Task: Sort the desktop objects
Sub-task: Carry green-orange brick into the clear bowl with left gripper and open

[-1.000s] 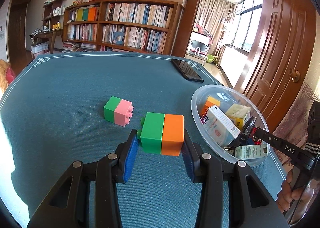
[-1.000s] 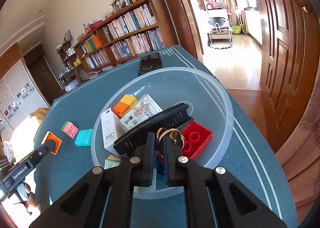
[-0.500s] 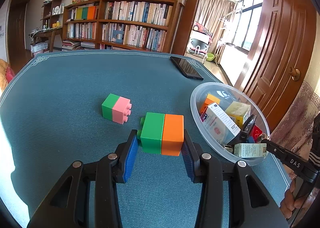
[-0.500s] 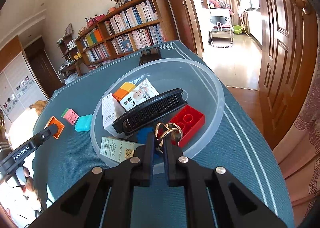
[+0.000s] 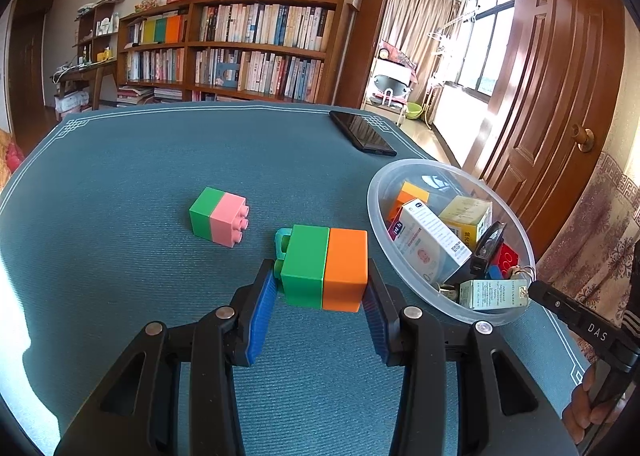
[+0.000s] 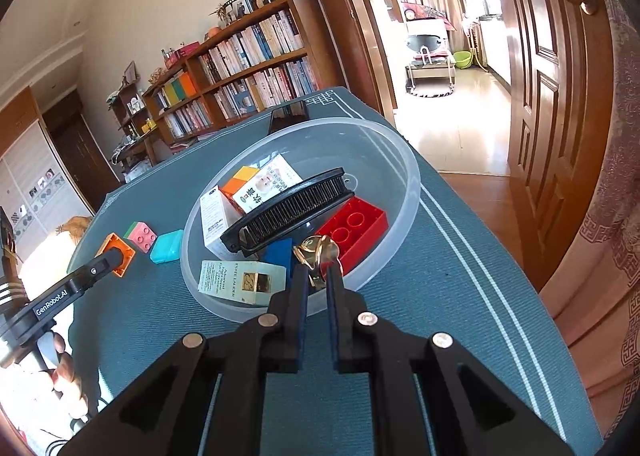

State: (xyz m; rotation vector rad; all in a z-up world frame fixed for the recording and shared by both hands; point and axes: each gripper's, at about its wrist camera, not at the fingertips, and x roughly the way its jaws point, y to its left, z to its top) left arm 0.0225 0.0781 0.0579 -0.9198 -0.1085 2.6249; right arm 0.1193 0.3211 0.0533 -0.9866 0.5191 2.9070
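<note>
My left gripper [image 5: 322,288] is shut on a green-and-orange block [image 5: 325,267] and holds it just above the teal table, left of the clear plastic bowl [image 5: 376,215]. A teal case [image 5: 282,242] peeks out behind the block. A green-and-pink block [image 5: 218,215] lies further left. My right gripper [image 6: 318,276] is shut on a gold key ring [image 6: 316,256] over the near rim of the bowl [image 6: 414,191]. The bowl holds a black comb [image 6: 288,211], a red brick [image 6: 352,228], a blue brick [image 6: 278,254] and several small boxes.
A black phone [image 5: 362,131] lies at the far right of the table. The teal case [image 6: 167,247] and pink block [image 6: 140,236] lie left of the bowl in the right wrist view. A bookshelf and a wooden door stand beyond the table.
My right gripper has drawn back toward the bowl's near rim with the key ring still in it. The left gripper with its block has hardly moved.
</note>
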